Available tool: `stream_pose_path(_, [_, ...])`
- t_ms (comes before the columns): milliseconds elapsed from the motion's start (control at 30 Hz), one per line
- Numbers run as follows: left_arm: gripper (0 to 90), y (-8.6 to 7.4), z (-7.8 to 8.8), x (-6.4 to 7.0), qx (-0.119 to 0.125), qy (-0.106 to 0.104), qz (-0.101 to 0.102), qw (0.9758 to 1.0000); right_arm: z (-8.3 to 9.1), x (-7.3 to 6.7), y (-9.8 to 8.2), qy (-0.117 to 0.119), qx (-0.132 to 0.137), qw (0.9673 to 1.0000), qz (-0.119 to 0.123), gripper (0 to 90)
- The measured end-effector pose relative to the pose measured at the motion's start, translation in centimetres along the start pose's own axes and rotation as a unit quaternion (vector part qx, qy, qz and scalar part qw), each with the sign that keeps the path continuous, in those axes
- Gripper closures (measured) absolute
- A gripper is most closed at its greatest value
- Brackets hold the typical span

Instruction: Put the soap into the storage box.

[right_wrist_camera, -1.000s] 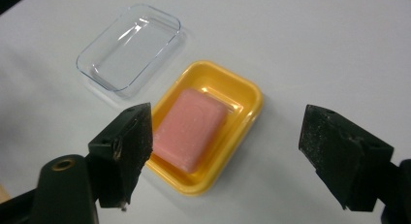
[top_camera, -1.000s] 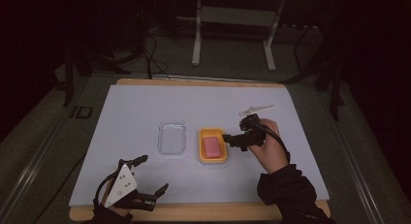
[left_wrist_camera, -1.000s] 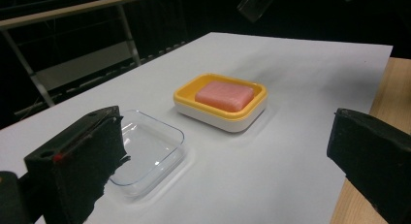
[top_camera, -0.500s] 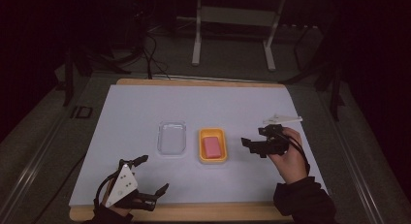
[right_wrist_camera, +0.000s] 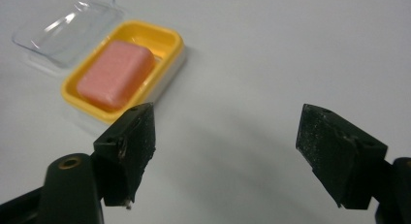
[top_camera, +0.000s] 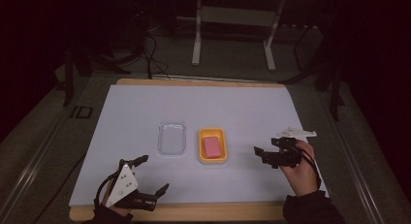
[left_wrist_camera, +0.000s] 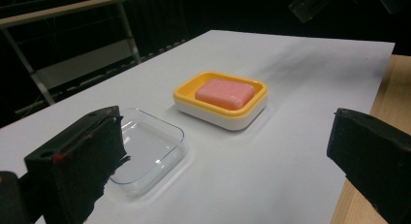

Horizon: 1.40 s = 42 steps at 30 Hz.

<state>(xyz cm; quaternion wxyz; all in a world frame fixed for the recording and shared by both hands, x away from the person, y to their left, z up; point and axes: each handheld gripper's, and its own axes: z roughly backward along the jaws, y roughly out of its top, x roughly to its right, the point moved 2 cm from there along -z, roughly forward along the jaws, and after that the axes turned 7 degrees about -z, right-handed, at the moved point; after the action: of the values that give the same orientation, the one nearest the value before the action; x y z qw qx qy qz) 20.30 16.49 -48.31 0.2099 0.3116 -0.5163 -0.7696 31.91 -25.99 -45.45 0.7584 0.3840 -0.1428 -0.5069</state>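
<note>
A yellow soap dish (top_camera: 220, 135) stands near the middle of the white sheet with a pink bar of soap (top_camera: 212, 146) lying in it. A clear plastic lid (top_camera: 172, 137) lies flat just left of the dish. My right gripper (top_camera: 260, 155) is open and empty, a hand's width right of the dish, jaws pointing towards it. My left gripper (top_camera: 151, 174) is open and empty near the front edge, below the lid. In the left gripper view the lid (left_wrist_camera: 145, 149), dish (left_wrist_camera: 252, 105) and soap (left_wrist_camera: 225, 93) lie ahead. The right gripper view shows the dish (right_wrist_camera: 167, 40), soap (right_wrist_camera: 116, 73) and lid (right_wrist_camera: 68, 23) at upper left.
The white sheet (top_camera: 145, 107) covers a wooden table whose edge (top_camera: 194, 212) shows at the front. Behind the table stands a metal frame (top_camera: 232, 20), with cables on the dark floor (top_camera: 150, 54).
My right gripper has drawn back from the soap dish, moving right and towards the front edge, with nothing in it. The left gripper, dish, soap and lid have stayed put.
</note>
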Motion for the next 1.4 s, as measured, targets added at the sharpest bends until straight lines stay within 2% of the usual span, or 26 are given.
stream_pose_path(267, [0.7, 0.0, 0.0, 0.0, -0.001, -0.001, -0.001, 1.0000, 0.6, 0.9, -1.3, -0.008, -0.001, 0.9998, -0.019, 21.9])
stream_pose_path(367, [0.6, 0.0, 0.0, 0.0, -0.001, -0.002, -0.001, 1.0000, 1.1, 1.7, -2.5, -0.023, 0.000, 0.9994, -0.026, 21.2])
stream_pose_path(533, [0.6, 0.0, 0.0, 0.0, 0.000, -0.001, -0.001, 1.0000, 1.4, 2.3, -3.3, -0.034, 0.002, 0.9990, -0.030, 21.3])
stream_pose_path(633, [0.6, 0.0, 0.0, 0.1, -0.001, -0.002, -0.002, 1.0000, 1.5, 2.9, -4.2, -0.050, -0.006, 0.9983, -0.030, 21.3])
stream_pose_path(767, [0.6, 0.0, 0.0, 0.1, -0.001, -0.003, -0.002, 1.0000, 1.7, 3.3, -4.7, -0.057, -0.010, 0.9977, -0.035, 21.3])
stream_pose_path(1133, [0.6, 0.1, 0.0, 0.1, 0.001, -0.002, -0.002, 1.0000, 2.0, 4.6, -6.7, -0.059, -0.026, 0.9961, -0.060, 20.4])
stream_pose_path(1400, [0.6, 0.1, -0.1, 0.2, -0.001, -0.009, -0.004, 1.0000, 1.5, 4.6, -6.7, -0.052, -0.027, 0.9966, -0.057, 20.4])
